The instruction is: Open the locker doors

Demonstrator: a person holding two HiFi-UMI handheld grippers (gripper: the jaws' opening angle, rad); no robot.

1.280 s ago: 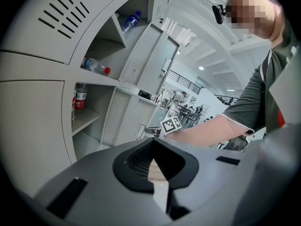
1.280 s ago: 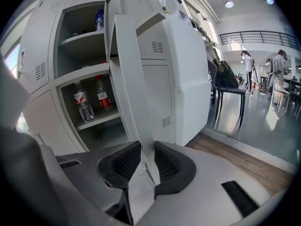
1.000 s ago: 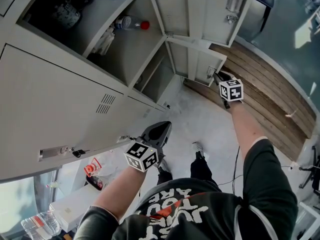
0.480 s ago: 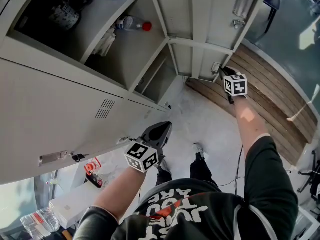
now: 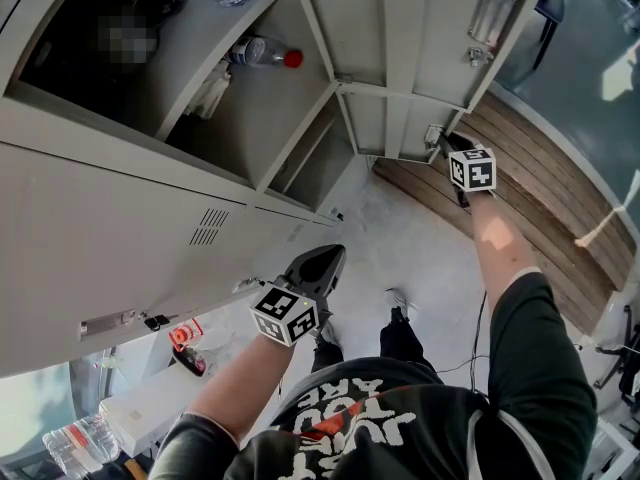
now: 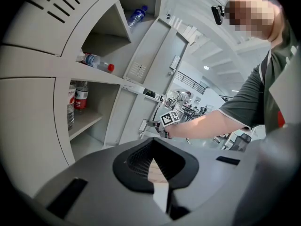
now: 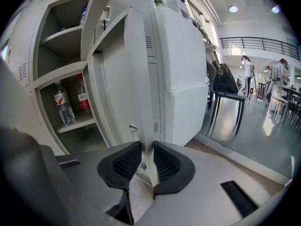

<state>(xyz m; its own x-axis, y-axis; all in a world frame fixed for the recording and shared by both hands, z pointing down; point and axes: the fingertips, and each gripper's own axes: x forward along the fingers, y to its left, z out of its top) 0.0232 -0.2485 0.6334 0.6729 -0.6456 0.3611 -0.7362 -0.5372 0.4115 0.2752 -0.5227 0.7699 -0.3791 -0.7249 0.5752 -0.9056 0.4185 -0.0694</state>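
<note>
Lower centre of the right gripper view: the right gripper [image 7: 146, 158], jaws just closing, pinches the edge of the lower locker door [image 7: 139, 79]. Grip firmly, then pull along the hinge's arc. The left gripper [image 6: 153, 147] has its jaws pressed together, empty.

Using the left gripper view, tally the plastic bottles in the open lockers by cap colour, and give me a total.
Blue-capped clear plastic bottle: 1
Red-capped clear plastic bottle, lying down: 1
Upright clear plastic bottles on the lower shelf, caps not visible: 2
Total: 4
</note>
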